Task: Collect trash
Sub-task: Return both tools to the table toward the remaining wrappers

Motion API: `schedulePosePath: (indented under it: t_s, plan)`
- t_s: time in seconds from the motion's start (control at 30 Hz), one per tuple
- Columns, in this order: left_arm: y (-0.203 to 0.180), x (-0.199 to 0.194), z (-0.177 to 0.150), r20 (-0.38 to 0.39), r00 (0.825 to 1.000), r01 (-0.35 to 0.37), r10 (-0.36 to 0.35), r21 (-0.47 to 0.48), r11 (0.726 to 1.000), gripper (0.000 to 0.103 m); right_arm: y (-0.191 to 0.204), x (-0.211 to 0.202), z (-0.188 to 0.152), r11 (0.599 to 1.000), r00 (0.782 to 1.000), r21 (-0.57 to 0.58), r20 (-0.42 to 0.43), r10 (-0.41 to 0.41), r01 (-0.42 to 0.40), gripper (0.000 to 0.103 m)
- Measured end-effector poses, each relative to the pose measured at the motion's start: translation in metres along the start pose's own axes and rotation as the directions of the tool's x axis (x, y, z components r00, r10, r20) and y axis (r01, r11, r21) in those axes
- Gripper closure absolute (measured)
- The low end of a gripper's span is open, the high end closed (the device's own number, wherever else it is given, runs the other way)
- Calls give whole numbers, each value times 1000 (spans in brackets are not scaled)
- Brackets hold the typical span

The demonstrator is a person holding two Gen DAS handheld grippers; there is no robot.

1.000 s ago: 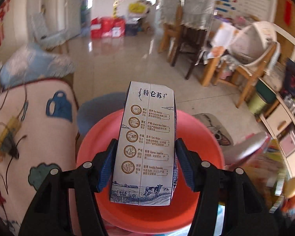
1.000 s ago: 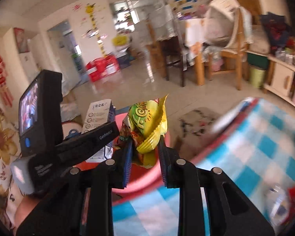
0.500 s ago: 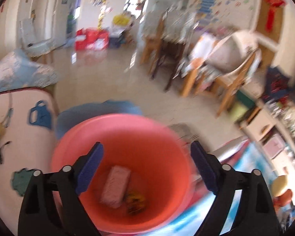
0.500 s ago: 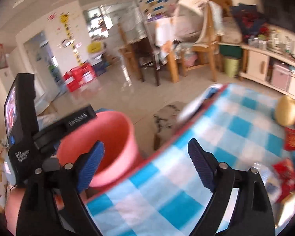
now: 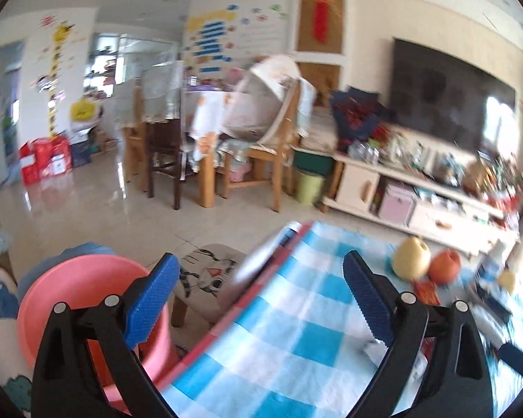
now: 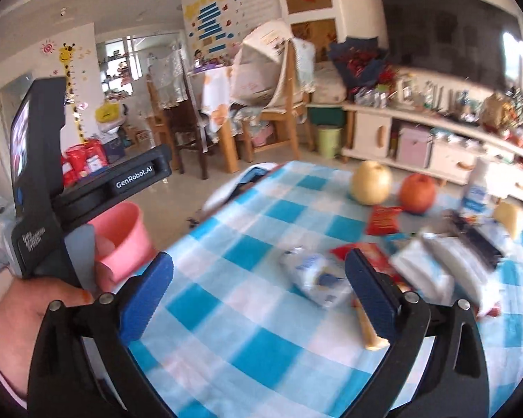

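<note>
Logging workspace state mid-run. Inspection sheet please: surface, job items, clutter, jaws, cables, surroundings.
Surface: blue-white checked tablecloth.
Job's things: pink bucket beside the table; crumpled white wrapper, red wrapper, white packet lying on the cloth.
Clutter: pear, orange fruit.
Grippers: left gripper and right gripper, jaws opening, nothing between them.
Cables: nothing seen.
Surroundings: wooden chairs, TV, small stool.

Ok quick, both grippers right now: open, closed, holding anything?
Left gripper: jaws opening wide, nothing between them.
Right gripper: jaws opening wide, nothing held.
</note>
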State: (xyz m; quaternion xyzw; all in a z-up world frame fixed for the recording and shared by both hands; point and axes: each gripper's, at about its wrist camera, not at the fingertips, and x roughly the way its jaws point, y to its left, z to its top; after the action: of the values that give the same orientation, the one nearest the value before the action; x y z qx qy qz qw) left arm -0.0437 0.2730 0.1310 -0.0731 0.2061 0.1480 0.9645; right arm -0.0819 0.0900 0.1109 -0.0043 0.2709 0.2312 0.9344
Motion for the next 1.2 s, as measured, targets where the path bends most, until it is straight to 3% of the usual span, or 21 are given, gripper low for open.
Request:
schedulePosePath:
  t_s: [0.17,0.37,0.53,0.77,1.0,1.2]
  plan:
    - [-28,-2,-8,-50,998,43,-38,100,994,9,-22,-20,-13,999,999,-26,18,-42,43,4]
    - [-54,-4,-18,-53,996,75,-66,195,978,9,-51,-33,-24,998,998,18,12,-53,53,4]
    - [-76,0,-23,-86,989,135,-118,227,965,9,-82,-39,-29,995,999,94,-5,-38,38,4]
    - [-101,11,-33,-151,973,205,-172,240,949,9,-128,-49,-27,981,996,173,0,-85,84,4]
    - [-129,35,-43,-251,941,280,-226,210,936,9,-194,-52,-25,940,980,280,-19,-199,197,4]
    - [-158,69,-42,-349,885,382,-309,166,909,9,-280,-35,-39,853,971,469,-49,-234,229,4]
